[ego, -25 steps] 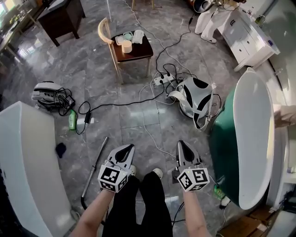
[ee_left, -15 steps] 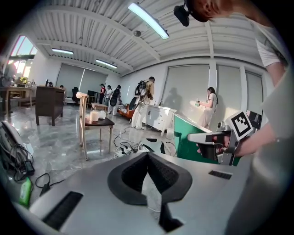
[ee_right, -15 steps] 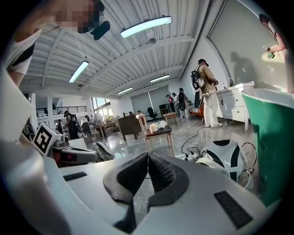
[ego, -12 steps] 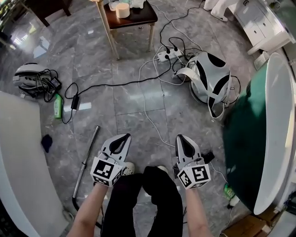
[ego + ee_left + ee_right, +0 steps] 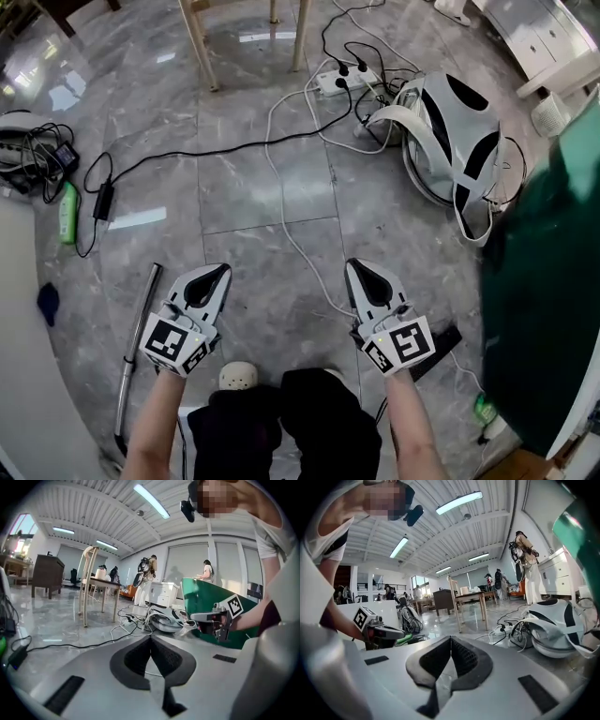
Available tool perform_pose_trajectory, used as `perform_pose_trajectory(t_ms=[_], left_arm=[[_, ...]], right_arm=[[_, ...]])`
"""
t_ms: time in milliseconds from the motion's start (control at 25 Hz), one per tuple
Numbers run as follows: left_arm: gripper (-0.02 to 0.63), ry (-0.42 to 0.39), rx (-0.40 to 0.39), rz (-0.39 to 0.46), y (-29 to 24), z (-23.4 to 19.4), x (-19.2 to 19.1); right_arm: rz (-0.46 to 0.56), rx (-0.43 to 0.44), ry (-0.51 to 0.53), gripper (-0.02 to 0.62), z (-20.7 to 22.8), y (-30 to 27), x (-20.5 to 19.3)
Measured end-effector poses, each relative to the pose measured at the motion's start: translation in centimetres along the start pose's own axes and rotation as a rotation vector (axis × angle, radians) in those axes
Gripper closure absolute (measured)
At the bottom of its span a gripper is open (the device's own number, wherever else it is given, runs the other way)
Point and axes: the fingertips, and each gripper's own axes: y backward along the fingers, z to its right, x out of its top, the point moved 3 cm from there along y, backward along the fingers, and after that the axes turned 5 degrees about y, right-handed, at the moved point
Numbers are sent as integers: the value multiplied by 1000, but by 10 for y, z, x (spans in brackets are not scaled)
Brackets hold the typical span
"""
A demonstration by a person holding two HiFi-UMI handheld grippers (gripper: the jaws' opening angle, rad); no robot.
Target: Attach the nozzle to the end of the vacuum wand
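Part the shut, empty jaws of the white left gripper [image 5: 216, 274] and white right gripper [image 5: 358, 270], then grasp the long silver metal wand [image 5: 139, 342] on the grey marble floor [image 5: 262, 206] just left of the left one — and the flat black piece [image 5: 439, 339] beside the right, likely the nozzle.

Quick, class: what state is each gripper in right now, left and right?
Left gripper: closed, holding nothing.
Right gripper: closed, holding nothing.

Wand [image 5: 139, 328] left of left tongs [image 5: 212, 272]
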Motion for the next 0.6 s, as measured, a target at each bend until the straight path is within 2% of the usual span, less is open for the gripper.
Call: perform_pose_trajectory(t_ms=[240, 360, 480, 600], left_arm=[[597, -29, -27, 58, -51, -25, -49], [597, -31, -48, 93, -65, -30, -65], [597, -21, -86, 104, -74, -27, -81], [597, 0, -114, 83, -70, -14, -99]], right_arm=[[47, 58, 23, 581, 7, -38, -62], [55, 78, 1, 581, 8, -44, -87], [23, 78, -2, 580, 9, -42, -113], [-40, 84, 61, 580, 1, -38, -132]])
